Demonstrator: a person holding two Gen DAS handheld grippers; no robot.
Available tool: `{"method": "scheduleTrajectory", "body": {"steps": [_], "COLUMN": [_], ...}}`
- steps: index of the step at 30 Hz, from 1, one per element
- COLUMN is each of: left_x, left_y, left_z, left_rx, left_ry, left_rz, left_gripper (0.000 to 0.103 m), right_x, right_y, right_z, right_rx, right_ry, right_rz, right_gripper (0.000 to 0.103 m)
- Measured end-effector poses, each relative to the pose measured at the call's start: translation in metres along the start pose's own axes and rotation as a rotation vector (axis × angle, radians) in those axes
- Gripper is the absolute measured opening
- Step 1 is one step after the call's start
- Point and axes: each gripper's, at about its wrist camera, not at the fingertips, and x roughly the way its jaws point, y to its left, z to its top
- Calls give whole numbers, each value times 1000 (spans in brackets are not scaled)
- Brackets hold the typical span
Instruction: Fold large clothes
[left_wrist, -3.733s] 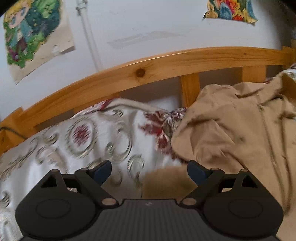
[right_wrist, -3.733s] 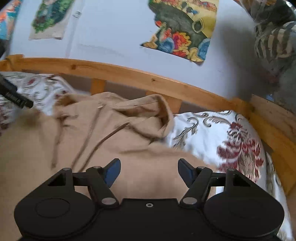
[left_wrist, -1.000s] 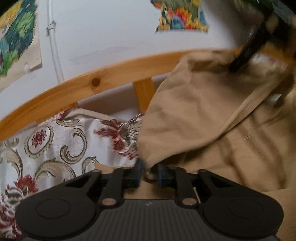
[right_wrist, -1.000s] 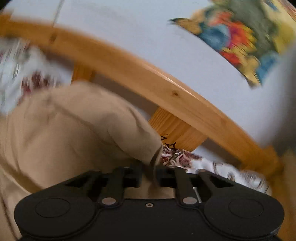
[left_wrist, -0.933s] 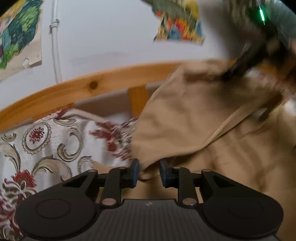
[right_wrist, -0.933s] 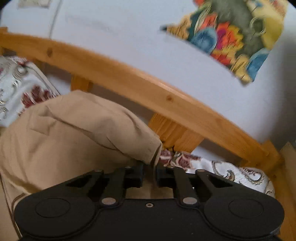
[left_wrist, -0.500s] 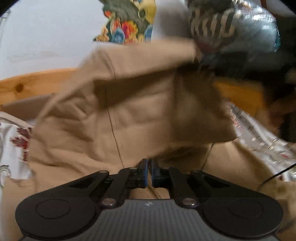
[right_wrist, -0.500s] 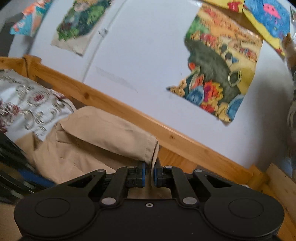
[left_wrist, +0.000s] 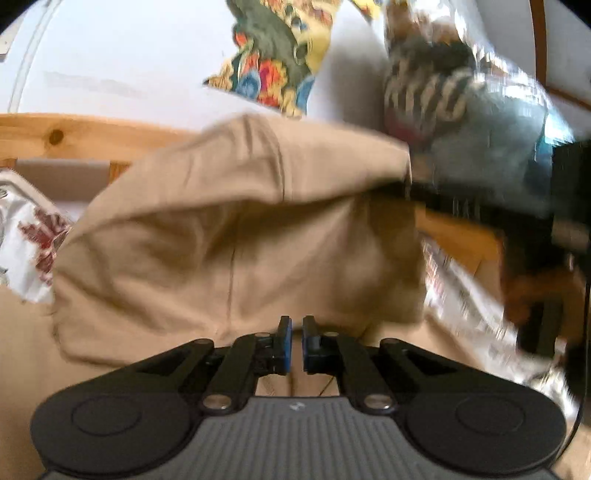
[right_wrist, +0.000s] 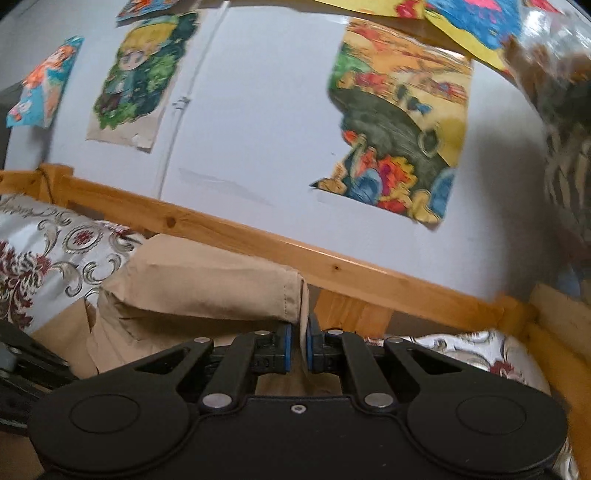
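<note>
The large tan cotton hooded sweatshirt (left_wrist: 236, 221), slack on the patterned floral bedspread (right_wrist: 55, 243) seconds ago, now hangs lifted mid-frame. My left gripper (left_wrist: 294, 343), just closed, pinches its lower edge; my right gripper (right_wrist: 298, 347) clamps the cuff hem, ready for spreading flat.

The left gripper (left_wrist: 294, 343) is made of black plastic. Two round black discs are seen at its 8 and 4 o'clock sides. A grey ribbed plate with a small white mark lies between them. Silver screws are set in the black arms. Blue pads line the fingers (left_wrist: 285, 345). The right gripper (right_wrist: 297, 349) is shaped the same, with a plain black plate.
</note>
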Motion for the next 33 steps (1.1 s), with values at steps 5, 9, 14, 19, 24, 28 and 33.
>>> {"method": "scheduleTrajectory", "body": {"steps": [5,9,14,19,24,28,33], "left_x": [63,73,25,-51,-99,-104,-78], "left_y": [-11,-3,7,43,81,89,87], "left_z": [4,-3,-28,-57,-49,-39,-43], "left_rx": [42,-8,-51,-267,-465,-466,-357], "left_ry": [99,47,62,142,55,53,211], "left_rz": [71,161,127,4,33,62,220], "left_gripper": [5,4,11,46,79,87,67], "right_x": [-13,-31,-51,-77,-108,-123,-146], "right_y": [0,-3,4,8,17,17,-36], "right_z": [6,12,-3,-23,-55,-90,-102], "right_rx": [-17,37,50,26,-91,-159,153], "right_ry": [4,-7,-22,-58,2,191,266], "right_rz": [-11,-8,36,70,96,162,40], "right_gripper": [6,6,6,6,6,32,76]}}
